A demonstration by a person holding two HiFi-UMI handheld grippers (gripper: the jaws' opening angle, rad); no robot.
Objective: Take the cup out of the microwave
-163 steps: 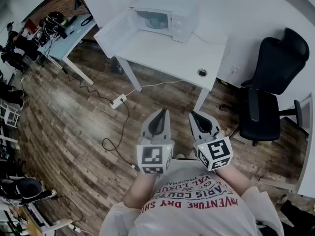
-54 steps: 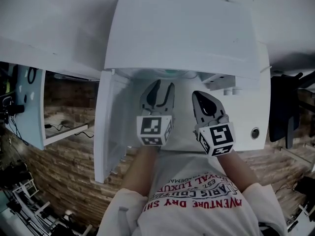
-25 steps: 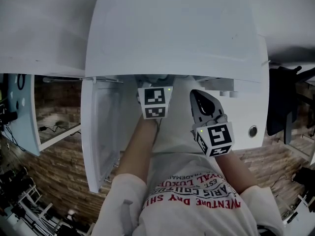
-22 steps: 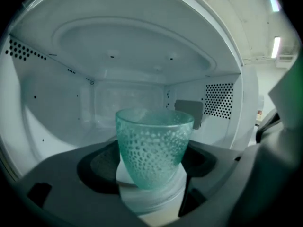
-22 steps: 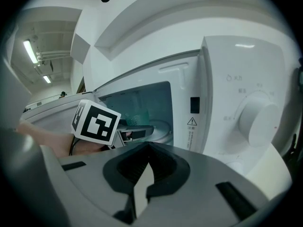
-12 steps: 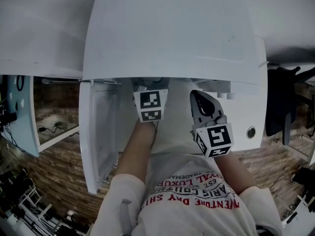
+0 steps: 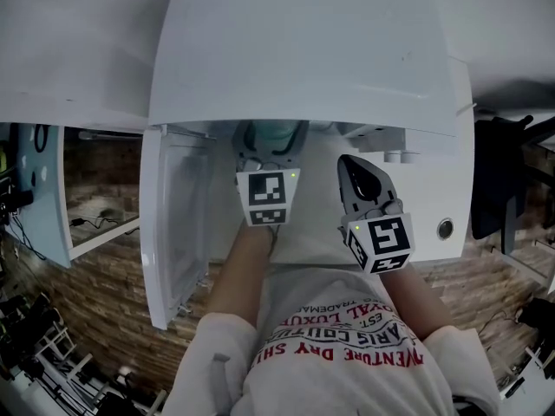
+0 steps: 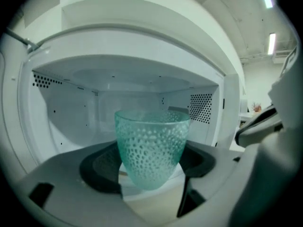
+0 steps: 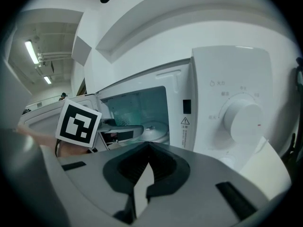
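A teal dimpled glass cup (image 8: 151, 148) stands upright between the jaws of my left gripper (image 8: 151, 168), which is shut on its sides, with the open microwave cavity (image 8: 71, 112) behind it. From the head view the cup (image 7: 270, 134) shows at the mouth of the white microwave (image 7: 303, 50), held in the left gripper (image 7: 270, 144). My right gripper (image 7: 364, 178) hangs shut and empty in front of the control panel, to the right of the left one. In the right gripper view its jaws (image 9: 144, 174) meet, and the left gripper (image 9: 120, 132) with the cup (image 9: 118, 115) shows at the opening.
The microwave door (image 7: 178, 224) is swung open to the left. A round knob (image 9: 241, 119) sits on the control panel at the right. The microwave stands on a white desk (image 7: 434, 198) with a cable hole (image 7: 446, 229). A black chair (image 7: 512, 180) is at the right.
The left gripper has drawn back from under the microwave's top, and the teal cup between its jaws now shows at the opening. The right gripper has stayed put.
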